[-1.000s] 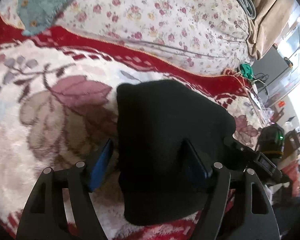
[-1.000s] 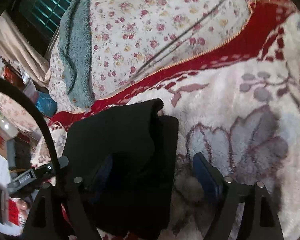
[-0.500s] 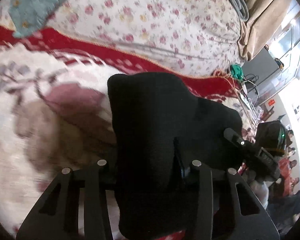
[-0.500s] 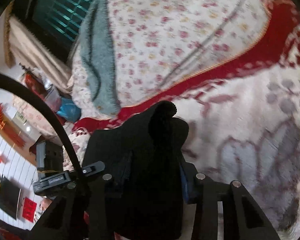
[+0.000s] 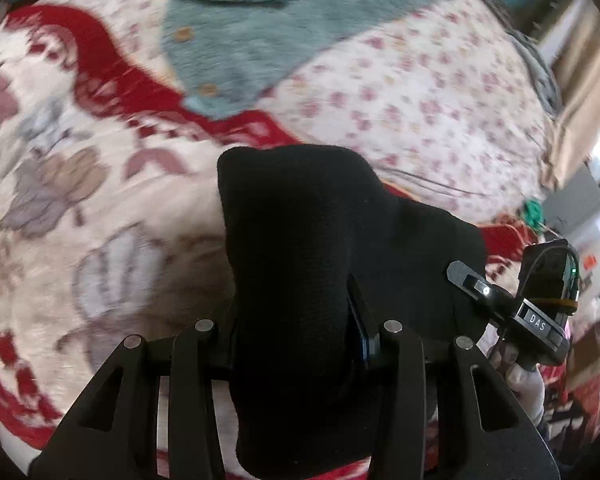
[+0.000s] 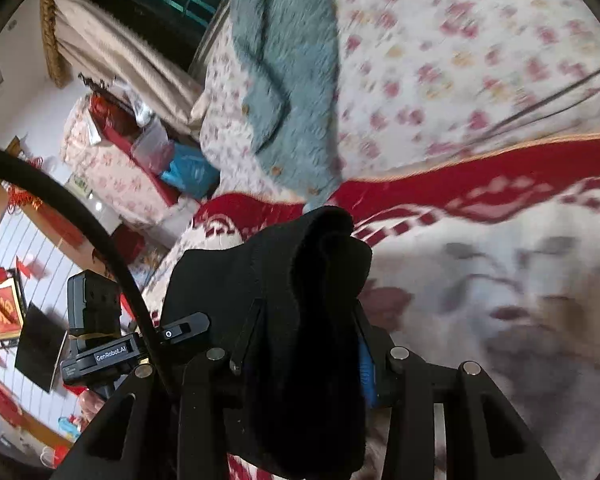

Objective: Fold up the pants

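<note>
We note the left gripper (image 5: pixel 296 332) is matte black, each finger a flat plate with a triangular cut-out and round silver screw heads on top; a blue pad edge shows on its inner face. The right gripper (image 6: pixel 300 356) has the same black plates, silver screws and blue pad. In the right wrist view the other unit reads "GenRobot.AI" in white; in the left wrist view, "DAS". A thick black cable (image 6: pixel 80 216) arcs over
</note>
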{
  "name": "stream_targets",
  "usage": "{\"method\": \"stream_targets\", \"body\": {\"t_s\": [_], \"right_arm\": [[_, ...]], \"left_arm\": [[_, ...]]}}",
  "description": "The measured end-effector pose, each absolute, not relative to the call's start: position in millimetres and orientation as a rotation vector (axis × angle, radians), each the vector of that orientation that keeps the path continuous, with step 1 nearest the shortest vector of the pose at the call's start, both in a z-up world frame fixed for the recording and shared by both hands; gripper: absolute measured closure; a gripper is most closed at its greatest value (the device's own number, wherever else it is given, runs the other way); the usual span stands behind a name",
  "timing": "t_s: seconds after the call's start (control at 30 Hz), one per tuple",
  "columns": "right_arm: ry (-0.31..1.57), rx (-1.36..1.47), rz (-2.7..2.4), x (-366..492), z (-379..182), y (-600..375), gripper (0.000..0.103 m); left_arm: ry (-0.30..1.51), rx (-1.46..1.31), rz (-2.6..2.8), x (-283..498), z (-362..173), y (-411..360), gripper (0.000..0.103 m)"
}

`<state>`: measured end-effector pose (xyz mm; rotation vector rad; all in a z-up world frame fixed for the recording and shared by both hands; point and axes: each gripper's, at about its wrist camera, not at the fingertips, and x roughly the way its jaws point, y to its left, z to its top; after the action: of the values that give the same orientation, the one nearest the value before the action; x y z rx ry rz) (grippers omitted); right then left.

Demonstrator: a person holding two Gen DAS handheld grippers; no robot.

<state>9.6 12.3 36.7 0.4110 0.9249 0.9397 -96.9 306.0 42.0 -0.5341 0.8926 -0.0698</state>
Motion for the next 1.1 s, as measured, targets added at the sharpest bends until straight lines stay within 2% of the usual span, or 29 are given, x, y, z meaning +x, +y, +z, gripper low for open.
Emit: {"method": "stream_targets", "body": {"t_s": [0.1, 0.17, 0.27, 0.43, 0.67, 1.1], "right_arm": [[0.987, 0.309, 0.902, 16.1, 17.9, 43.6, 0.061], [0.997, 0.237, 0.841, 18.9, 12.4, 53.5, 0.055], [0.971, 0.193, 0.829, 17.3, 18.9, 50.7, 0.052], [0.928, 0.135, 0.791, 10.9, 38.7, 37.4, 0.052], [0.847, 0.141, 0.815, -15.3, 66.8, 29.6, 0.052], [0.794, 0.081, 0.884, -58.1, 77.3, 52.2, 0.051]], "left_arm": [[0.937, -0.580, -0.032, -99.0, 21.0, 321.9, 0.060], [0.930, -0.597, -0.030, -104.0, 15.6, 326.4, 0.051], [0.915, -0.516, -0.002, -106.8, 19.9, 321.5, 0.039], [0.904, -0.427, 0.063, -109.6, 30.0, 313.3, 0.038], [0.789, -0.303, 0.261, -131.8, 64.7, 294.4, 0.038], [0.711, -0.240, 0.354, -158.1, 85.9, 258.9, 0.038]]}}
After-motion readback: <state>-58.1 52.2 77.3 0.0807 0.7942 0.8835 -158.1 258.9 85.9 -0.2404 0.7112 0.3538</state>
